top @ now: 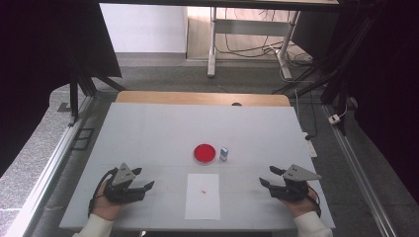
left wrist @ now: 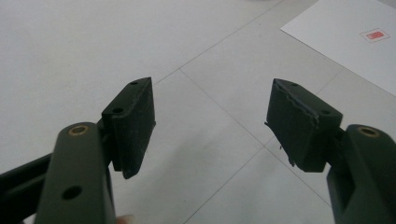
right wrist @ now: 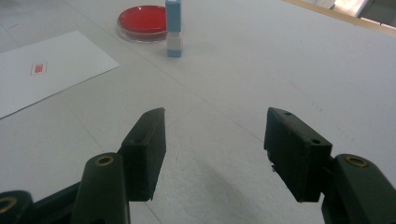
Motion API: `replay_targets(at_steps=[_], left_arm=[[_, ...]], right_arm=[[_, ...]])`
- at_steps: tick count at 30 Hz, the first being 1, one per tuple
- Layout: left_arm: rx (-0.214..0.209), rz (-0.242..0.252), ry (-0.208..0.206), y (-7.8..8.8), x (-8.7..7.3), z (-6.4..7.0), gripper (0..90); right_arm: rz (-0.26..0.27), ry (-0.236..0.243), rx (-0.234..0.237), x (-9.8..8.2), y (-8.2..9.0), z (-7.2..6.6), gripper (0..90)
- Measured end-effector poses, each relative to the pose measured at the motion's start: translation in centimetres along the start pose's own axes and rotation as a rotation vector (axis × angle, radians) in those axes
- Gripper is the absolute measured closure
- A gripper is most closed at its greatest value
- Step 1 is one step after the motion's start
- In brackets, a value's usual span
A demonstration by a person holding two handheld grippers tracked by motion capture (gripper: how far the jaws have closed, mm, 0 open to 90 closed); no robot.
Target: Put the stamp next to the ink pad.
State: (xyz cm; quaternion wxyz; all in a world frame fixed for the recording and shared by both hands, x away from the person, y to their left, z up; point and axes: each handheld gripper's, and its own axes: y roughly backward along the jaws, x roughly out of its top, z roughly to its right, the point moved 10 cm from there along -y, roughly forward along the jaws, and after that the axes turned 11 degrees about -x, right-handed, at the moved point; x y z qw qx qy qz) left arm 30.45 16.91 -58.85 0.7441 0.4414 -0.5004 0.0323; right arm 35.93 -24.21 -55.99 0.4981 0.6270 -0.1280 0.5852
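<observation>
stamp [right wrist: 173, 28], the small blue-and-white block, stands upright on the table [top: 148, 128] just beside the red ink pad [top: 204, 153], on that dish's right in the high view, and beyond the top edge of the white paper [top: 203, 196]. the paper carries a small red mark [top: 204, 191] near its middle. your right gripper [top: 271, 177] rests near the table's front right with its jaws spread and nothing between them; your left gripper [top: 143, 178] sits at the front left, likewise released and empty. both are well apart from the stamp.

the stamp is tall and narrow, so it will likely tip if one pad reaches it before the other; come in with both pads level on its sides. it stands so close to the ink pad that a wide approach could knock the dish or catch its rim. the paper lies loose and could slide or lift when you press or pull the stamp off, smearing the print; your left gripper is near enough to pin a corner. a tilted stamp would probably leave a partial print.
</observation>
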Motion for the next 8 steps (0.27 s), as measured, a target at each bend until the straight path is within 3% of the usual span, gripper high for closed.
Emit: replay_targets(at_steps=[8], left_arm=[[0.005, -0.003, -0.001, -0.05, -0.03, 0.02, 32.4]], right_arm=[[-0.003, 0.009, -0.003, -0.01, 0.02, -0.15, 39.1]])
